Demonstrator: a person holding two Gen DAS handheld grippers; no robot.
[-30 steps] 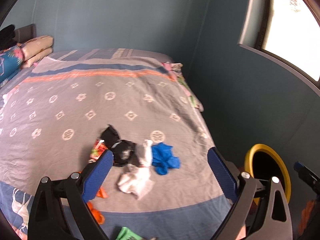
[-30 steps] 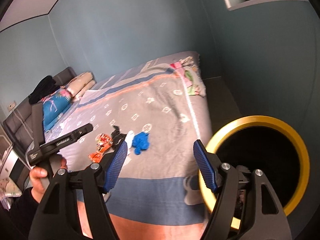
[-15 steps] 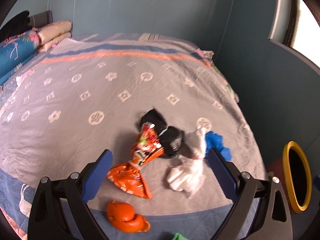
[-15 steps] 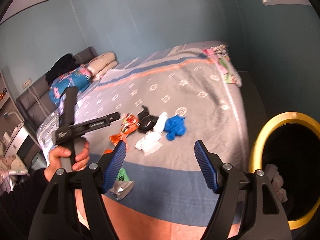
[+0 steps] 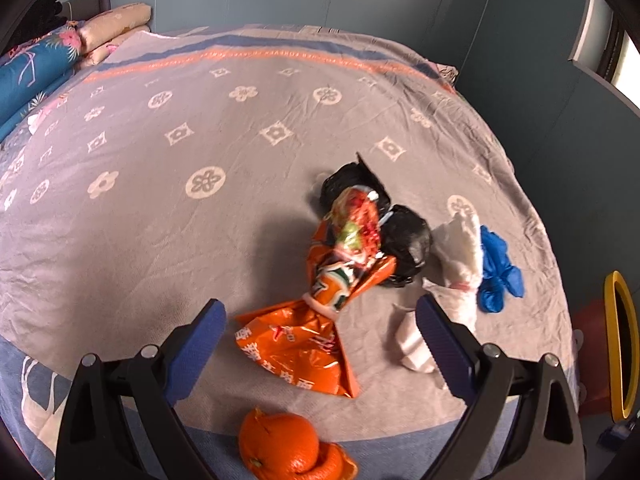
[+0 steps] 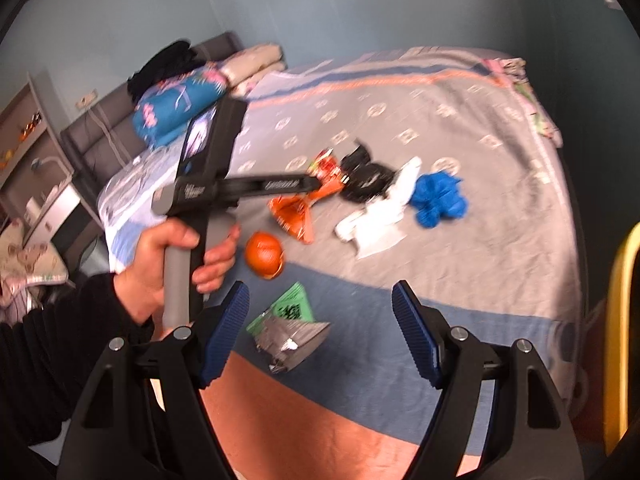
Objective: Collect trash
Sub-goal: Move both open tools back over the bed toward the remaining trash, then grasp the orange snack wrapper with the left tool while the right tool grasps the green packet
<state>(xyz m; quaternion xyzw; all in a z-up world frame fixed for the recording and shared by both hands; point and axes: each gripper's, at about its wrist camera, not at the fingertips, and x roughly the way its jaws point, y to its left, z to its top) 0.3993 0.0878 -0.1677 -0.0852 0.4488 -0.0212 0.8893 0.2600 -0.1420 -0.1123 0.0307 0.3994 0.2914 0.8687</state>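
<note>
Trash lies in a heap on the grey patterned bed (image 5: 200, 160). My left gripper (image 5: 320, 306) hangs open just above an orange snack wrapper (image 5: 296, 344), which lies between its blue pads without touching them. An orange peel (image 5: 288, 444) is nearer the camera. A black bag (image 5: 404, 240), white tissue (image 5: 460, 264) and blue glove (image 5: 498, 272) lie to the right. My right gripper (image 6: 320, 292) is over the bed's front edge, above a green and silver wrapper (image 6: 292, 324). Its jaws are opening, with nothing between them.
A yellow-rimmed bin (image 5: 618, 344) stands on the floor beyond the bed's right corner; its rim (image 6: 618, 320) also shows in the right wrist view. A hand (image 6: 172, 256) holds the left tool. Pillows and folded bedding (image 6: 180, 100) sit at the headboard, with shelves at far left.
Both grippers have come down and closer to the heap. The left one has shifted left, from over the tissue to over the orange wrapper. The right one has swung left, away from the bin.
</note>
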